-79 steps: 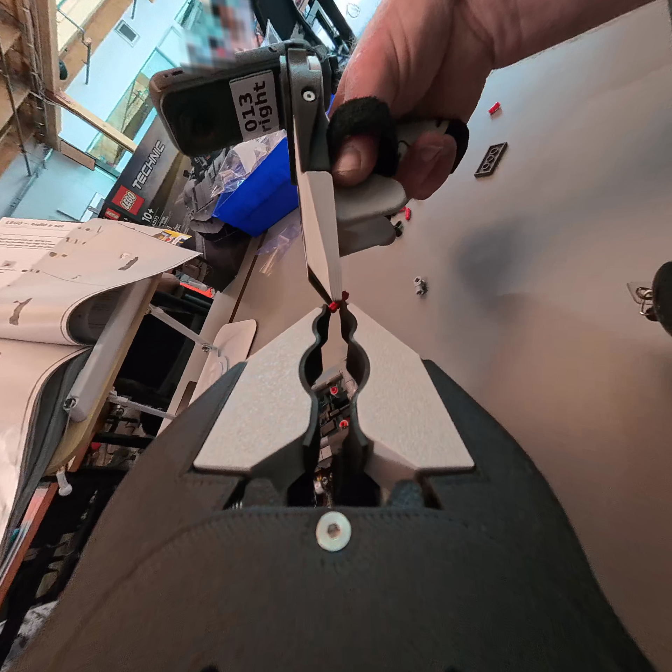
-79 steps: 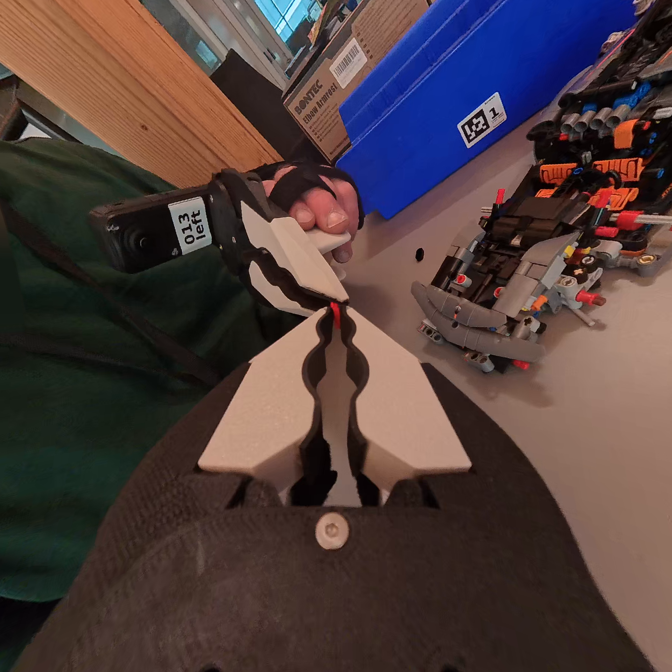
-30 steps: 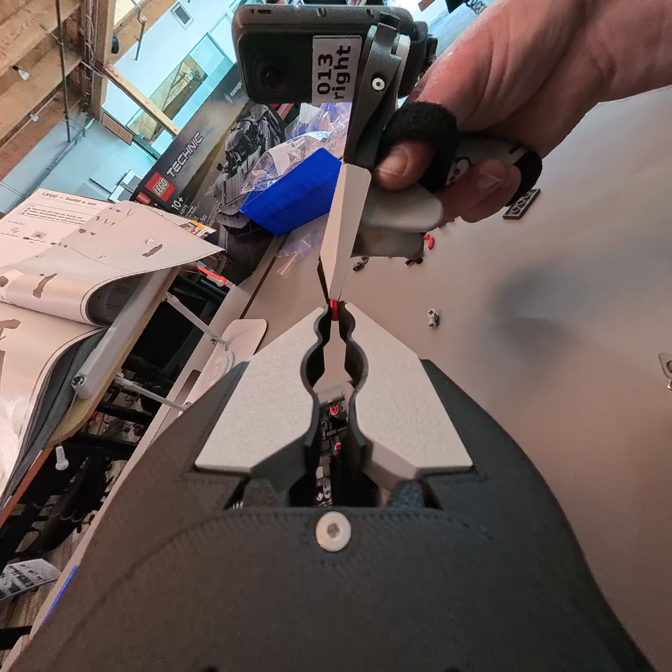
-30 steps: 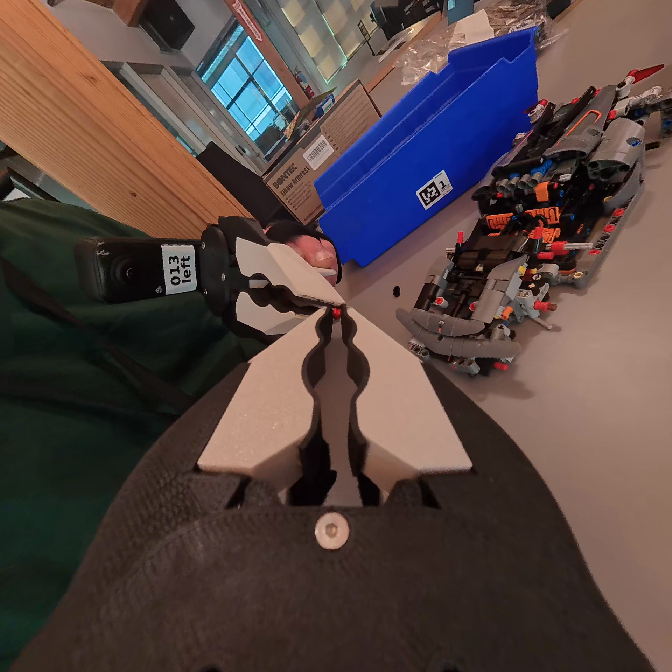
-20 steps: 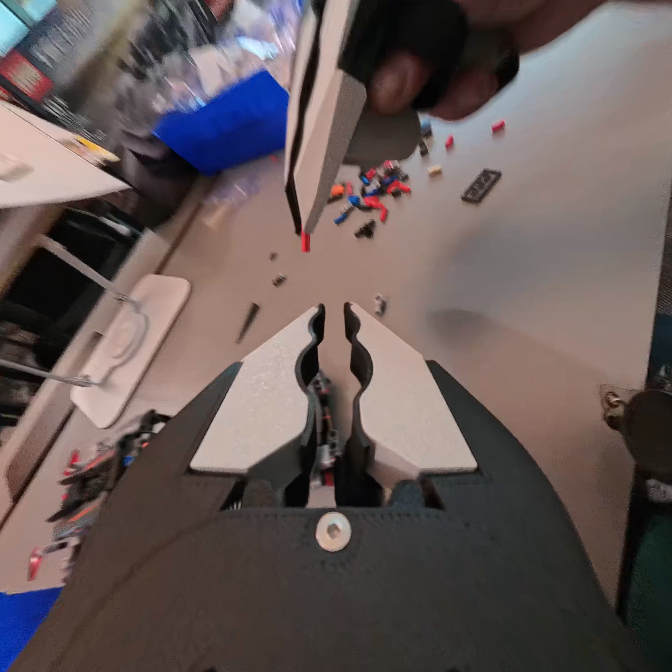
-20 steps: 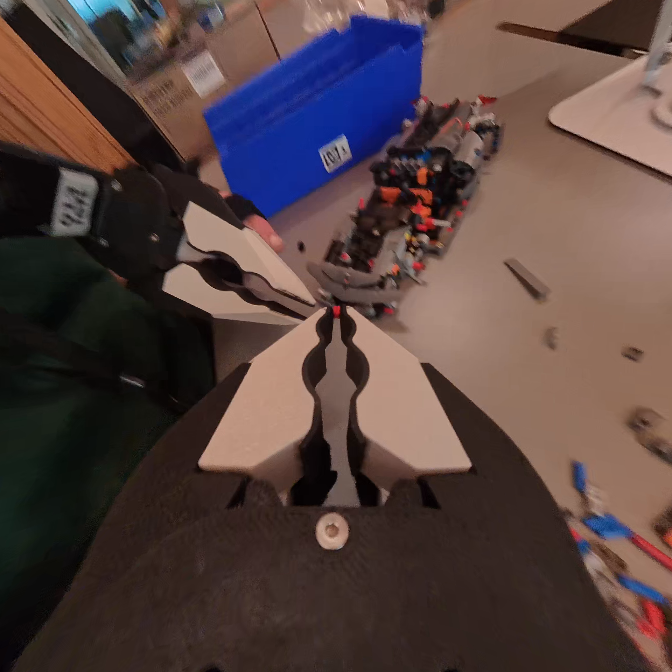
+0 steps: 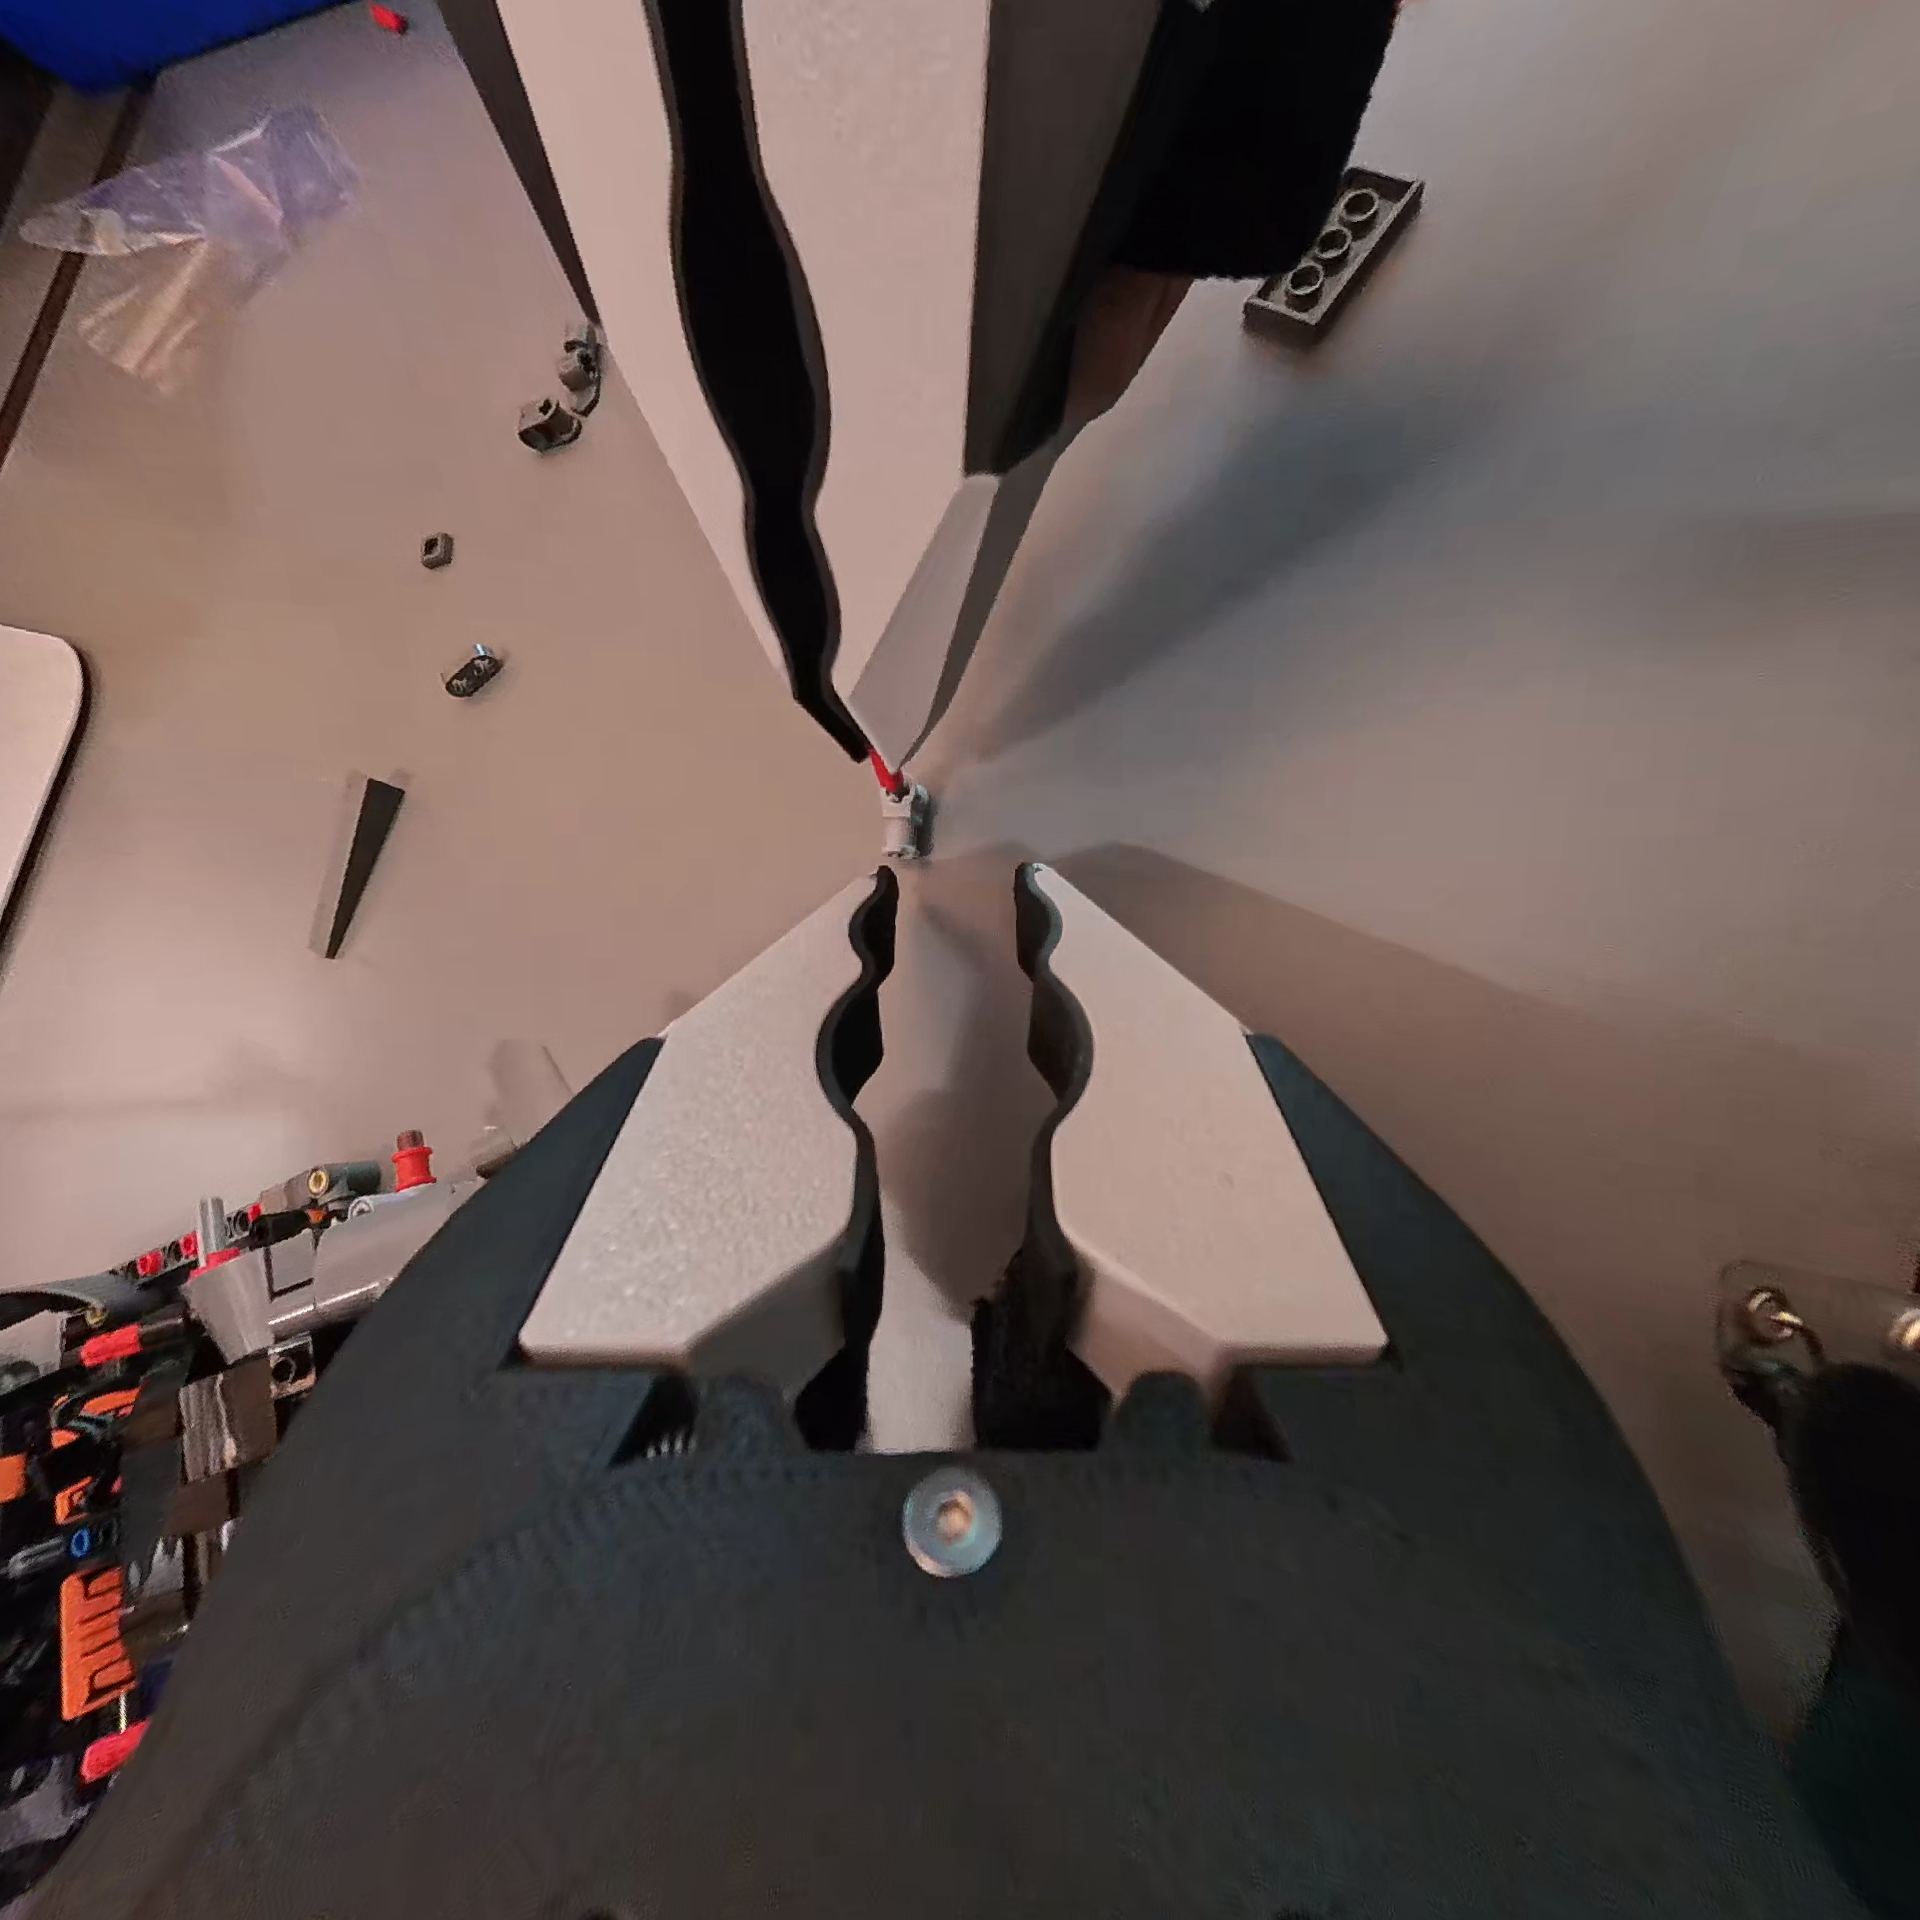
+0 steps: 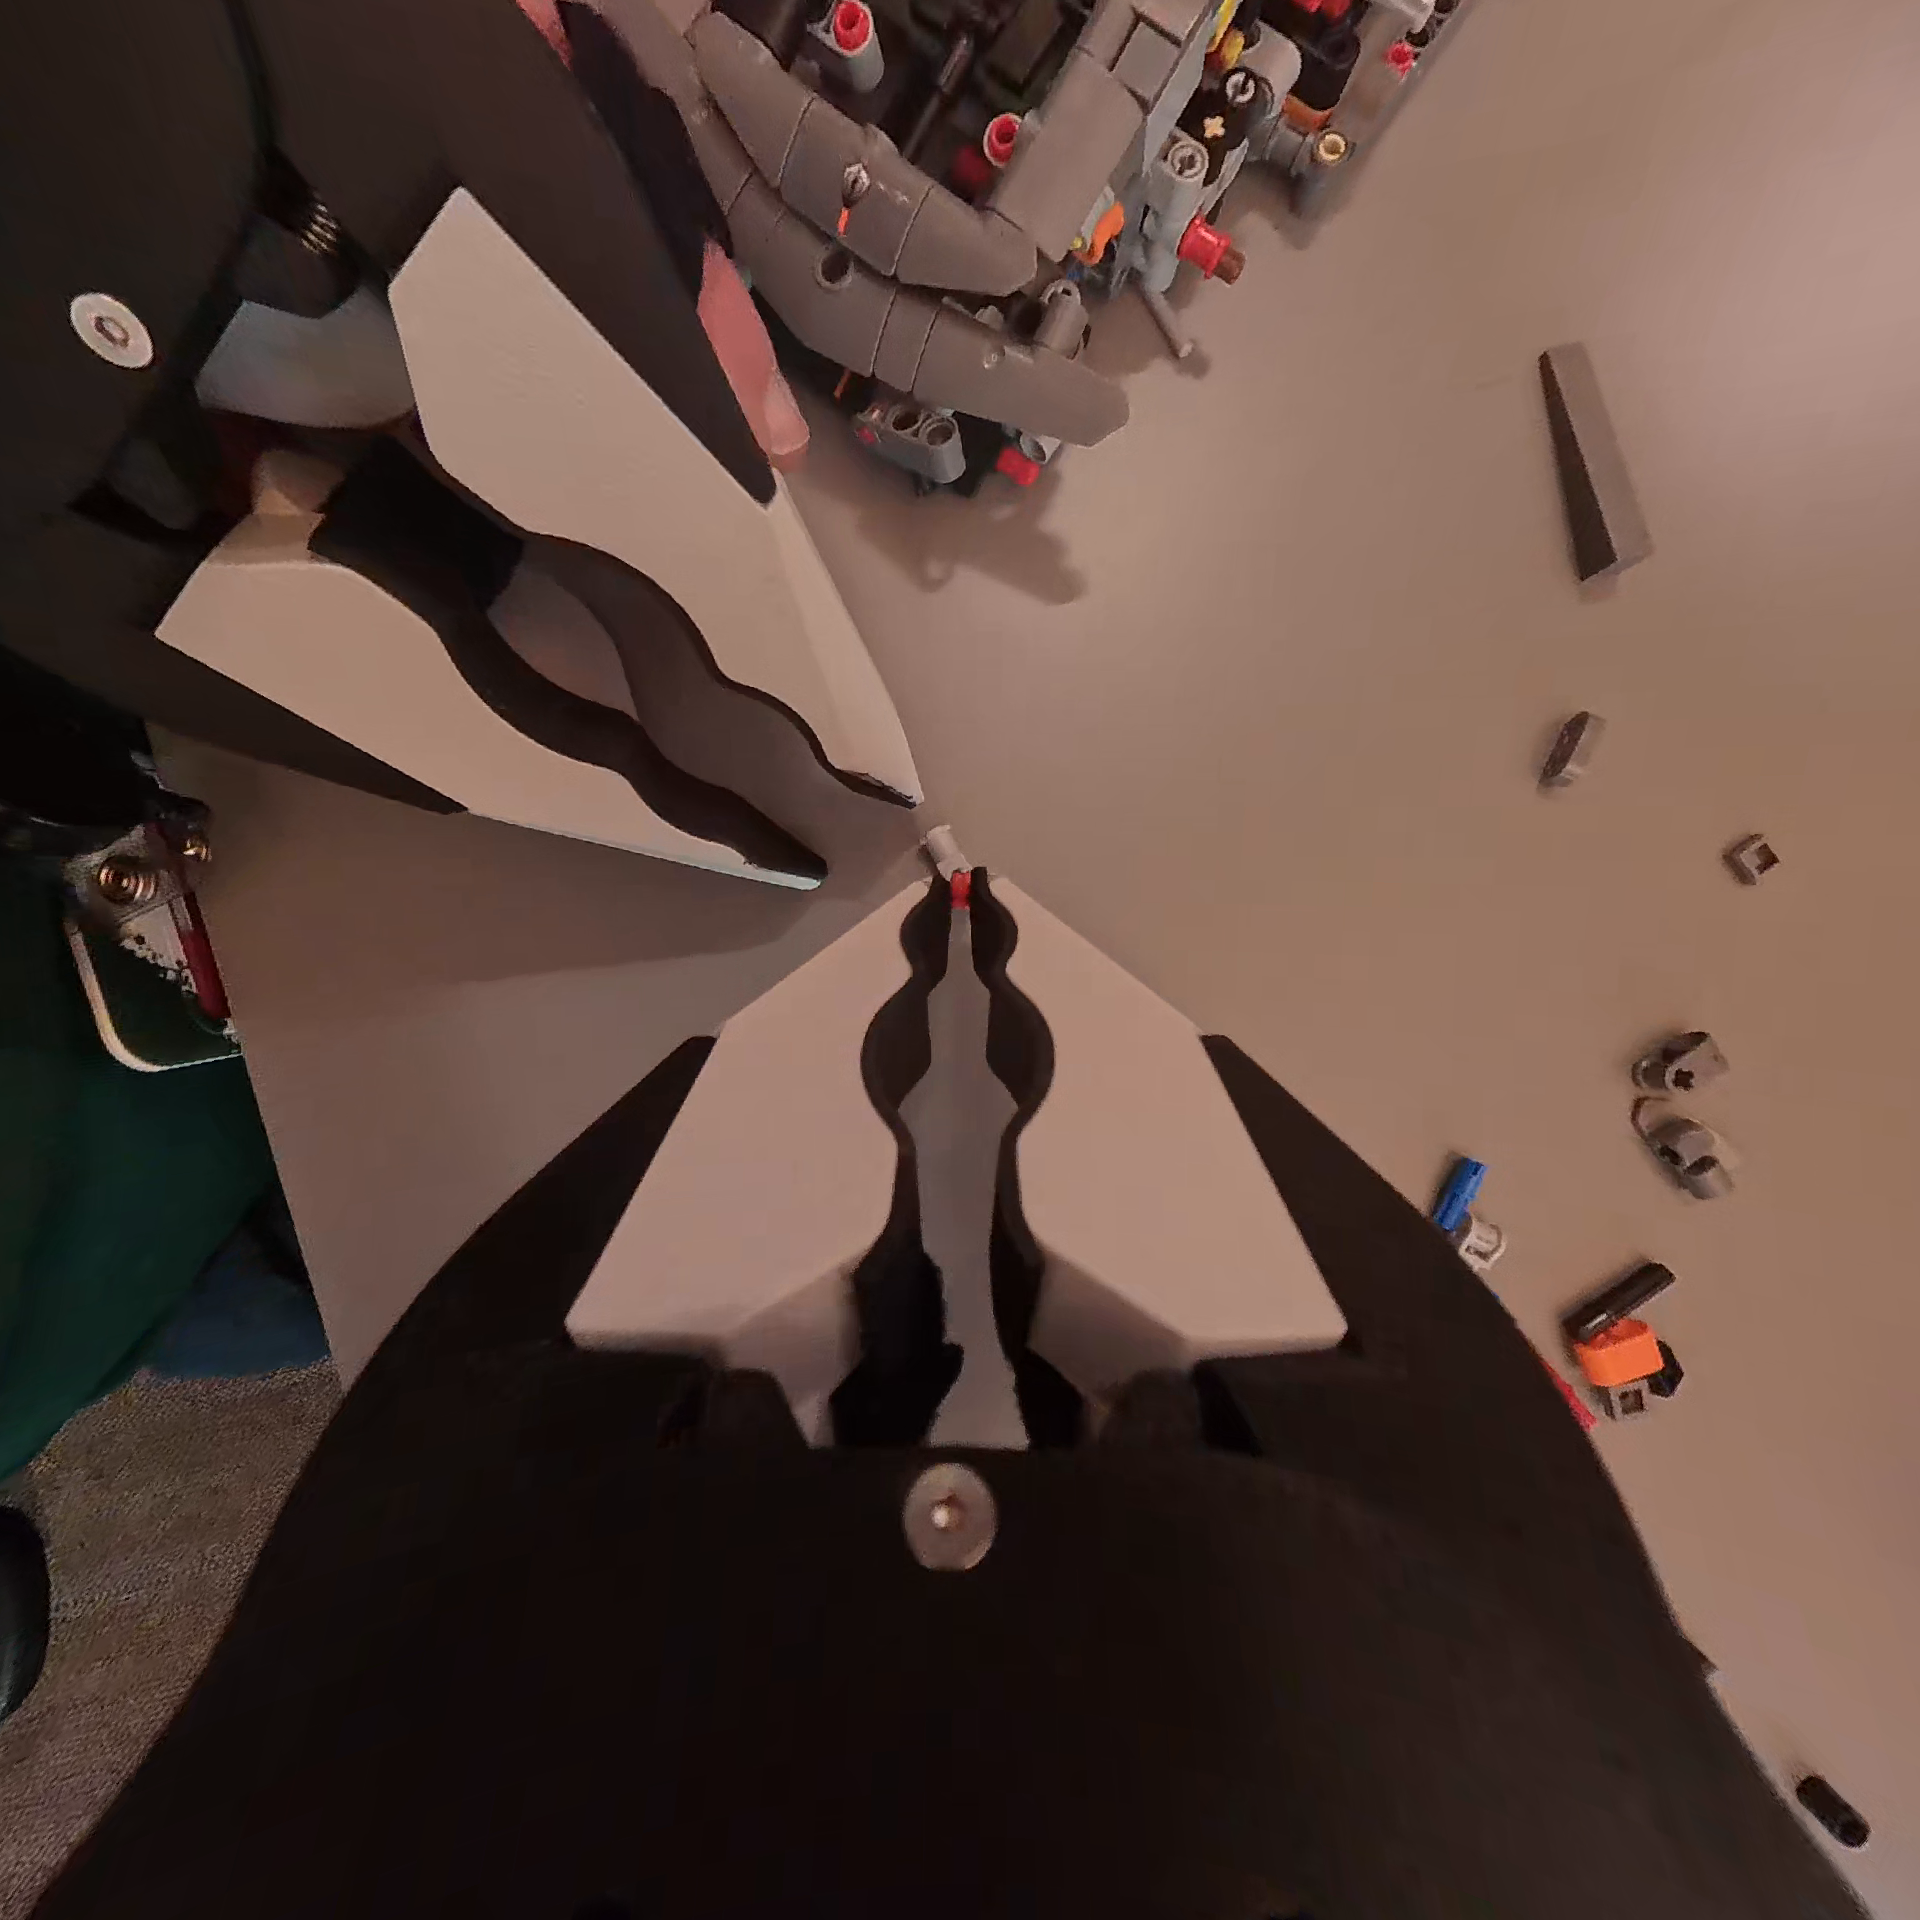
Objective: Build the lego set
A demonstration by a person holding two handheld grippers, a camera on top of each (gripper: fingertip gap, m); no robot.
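Note:
A small red pin (image 8: 958, 890) is pinched in the tips of my right gripper (image 8: 958, 881), which is shut on it just above the table. The pin's free end meets a small light grey connector (image 8: 942, 846) lying on the table. In the left wrist view the right gripper (image 7: 871, 753) comes down from the top with the red pin (image 7: 881, 771) against the grey connector (image 7: 902, 823). My left gripper (image 7: 956, 873) is open and empty, its tips just short of the connector. It also shows in the right wrist view (image 8: 868, 831).
The partly built grey, black and orange model (image 8: 935, 208) lies close behind; it also shows in the left wrist view (image 7: 156, 1403). A dark wedge plate (image 8: 1584, 468), a black studded plate (image 7: 1335, 255) and loose small parts (image 8: 1683, 1112) lie scattered on the table. The grippers are tip to tip, or close to it.
Both grippers held the red pin together in the air. The left one let go and opened. Both dropped to the table, and the right one brought the pin to the grey connector.

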